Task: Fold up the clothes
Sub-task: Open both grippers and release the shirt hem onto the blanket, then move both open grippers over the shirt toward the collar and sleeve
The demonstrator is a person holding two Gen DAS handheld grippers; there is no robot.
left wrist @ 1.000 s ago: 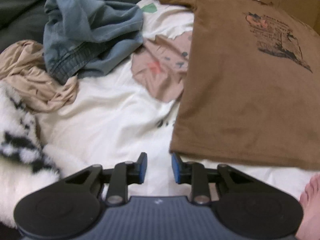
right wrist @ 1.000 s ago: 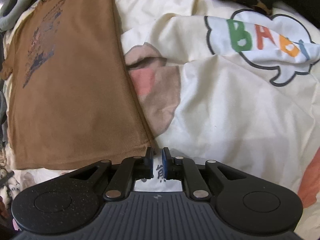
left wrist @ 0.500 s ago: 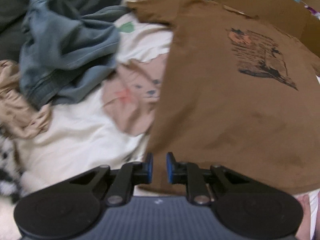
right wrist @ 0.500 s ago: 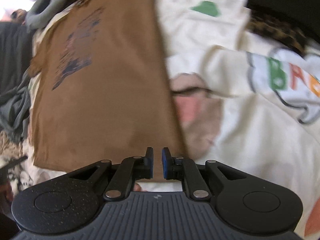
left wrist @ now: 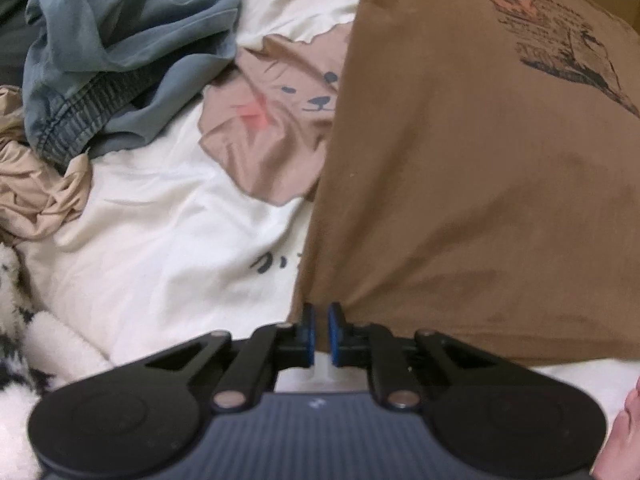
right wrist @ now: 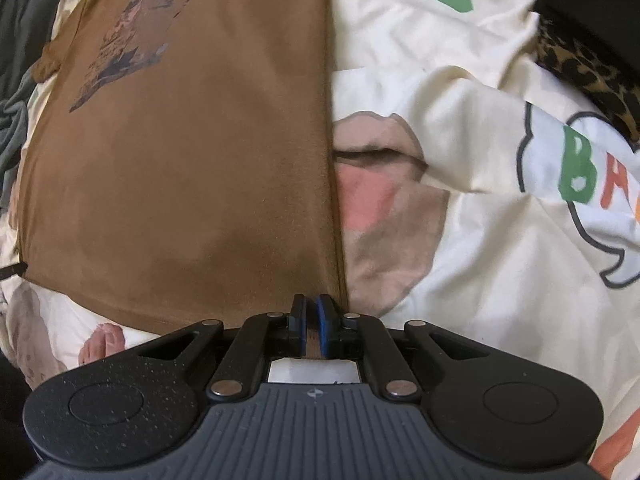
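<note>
Left wrist view: the brown T-shirt (left wrist: 460, 184) is being pinched at its lower left hem corner by the left gripper (left wrist: 319, 334), jaws nearly together, on the cream bedsheet (left wrist: 160, 248) beside the blue shorts (left wrist: 120, 48). Right wrist view: the right gripper (right wrist: 311, 330) is being kept clamped on the shirt's lower right hem corner, brown cloth showing between the pads.

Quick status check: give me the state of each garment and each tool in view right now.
Brown T-shirt: spread flat, print up, unfolded, hem corners at both tools.
Right tool: shut on the T-shirt's hem corner.
Left tool: nearly closed at the other hem corner; grip unclear.
Blue-grey garment: crumpled, unfolded.
Beige garment: crumpled, unfolded.
Printed bedsheet: wrinkled under everything.
</note>
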